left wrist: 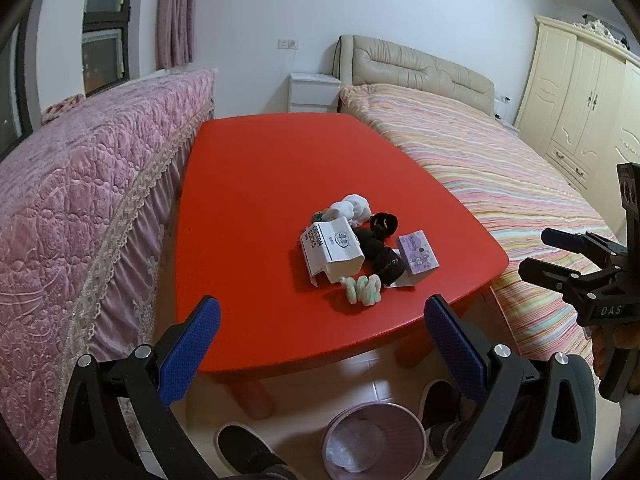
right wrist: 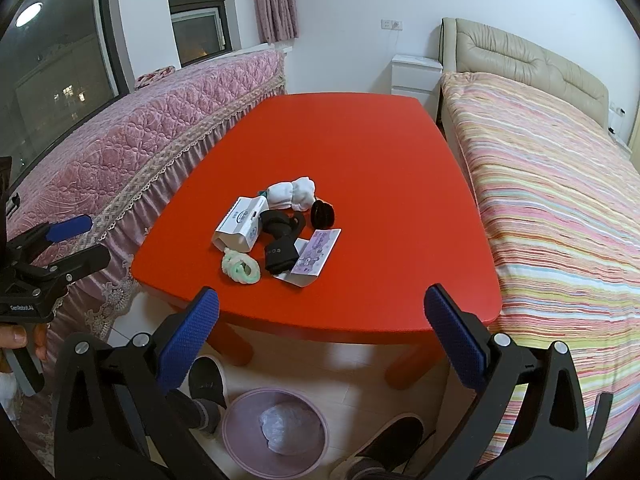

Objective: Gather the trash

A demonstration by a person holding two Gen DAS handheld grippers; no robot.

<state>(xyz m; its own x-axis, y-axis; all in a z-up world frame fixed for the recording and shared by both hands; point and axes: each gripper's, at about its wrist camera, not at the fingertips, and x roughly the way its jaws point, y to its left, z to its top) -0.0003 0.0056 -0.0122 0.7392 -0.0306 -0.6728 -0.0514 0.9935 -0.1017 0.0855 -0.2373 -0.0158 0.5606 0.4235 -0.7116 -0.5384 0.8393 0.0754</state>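
A small pile lies on the red table [left wrist: 256,184] [right wrist: 384,168]: a white "COTTON SOCKS" box [left wrist: 334,250] [right wrist: 240,226], a purple cartoon box [left wrist: 418,254] [right wrist: 316,254], white socks [left wrist: 352,208] [right wrist: 292,194], black socks [left wrist: 380,250] [right wrist: 280,240] and a green-white rolled pair [left wrist: 364,288] [right wrist: 241,267]. A pink trash bin [left wrist: 374,438] [right wrist: 276,430] with crumpled plastic inside stands on the floor in front of the table. My left gripper [left wrist: 320,340] [right wrist: 78,240] and right gripper [right wrist: 322,336] [left wrist: 554,254] are open, empty, held short of the table's near edge.
A pink quilted bench [left wrist: 80,200] [right wrist: 152,136] borders the table's left side and a striped bed [left wrist: 500,184] [right wrist: 560,200] its right. A white nightstand [left wrist: 314,92] stands behind. My feet in dark slippers [left wrist: 248,452] [right wrist: 384,444] flank the bin.
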